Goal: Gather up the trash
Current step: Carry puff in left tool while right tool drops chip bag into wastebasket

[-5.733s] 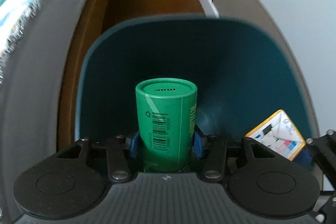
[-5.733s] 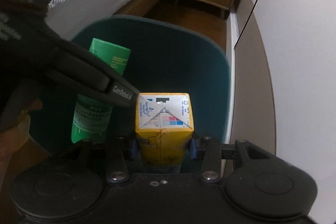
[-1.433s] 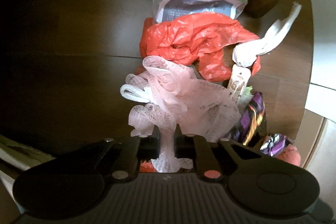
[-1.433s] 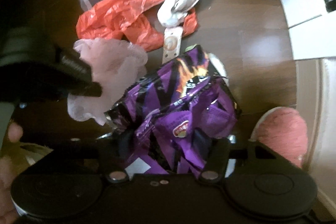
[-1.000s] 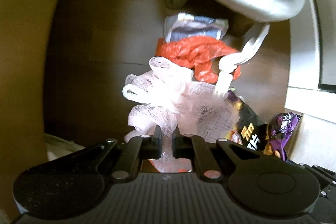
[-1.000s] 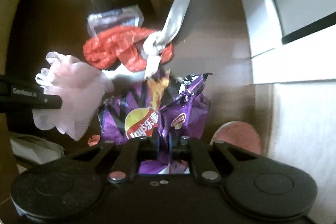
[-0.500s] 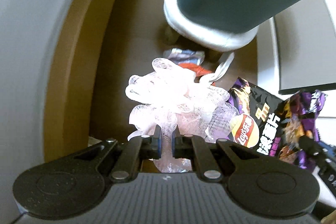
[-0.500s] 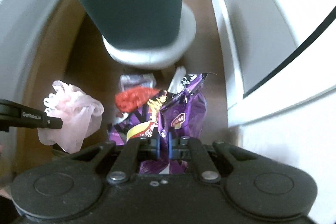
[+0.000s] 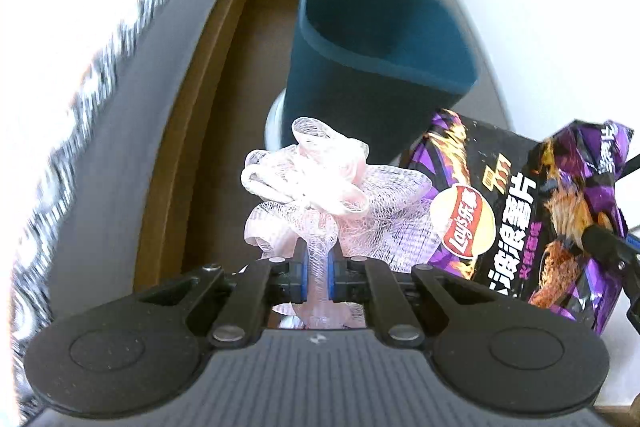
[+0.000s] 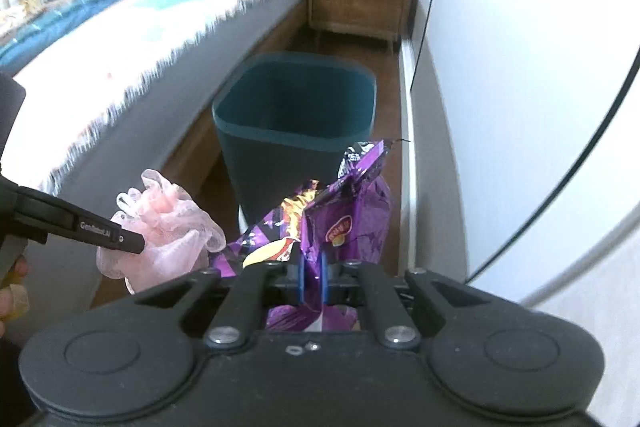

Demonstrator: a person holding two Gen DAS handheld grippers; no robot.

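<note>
My left gripper (image 9: pixel 318 271) is shut on a pink mesh bath puff (image 9: pixel 320 187), held in the air below and in front of the dark teal trash bin (image 9: pixel 384 39). My right gripper (image 10: pixel 311 281) is shut on a crumpled purple chip bag (image 10: pixel 344 227), also lifted off the floor. In the left wrist view the chip bag (image 9: pixel 520 219) hangs just right of the puff. In the right wrist view the puff (image 10: pixel 168 231) and left gripper (image 10: pixel 132 241) sit at the left, and the bin (image 10: pixel 296 111) stands open-topped straight ahead.
A bed (image 10: pixel 132 39) with a fringed, colourful cover runs along the left. A white wardrobe wall (image 10: pixel 520 67) lines the right. A wooden nightstand (image 10: pixel 356 7) stands beyond the bin on the brown wood floor (image 9: pixel 240 87). The aisle between bed and wall is narrow.
Both grippers have risen from the floor pile with the puff and the chip bag. The view tilted up, so the bin's open top, the bed and the nightstand now show.
</note>
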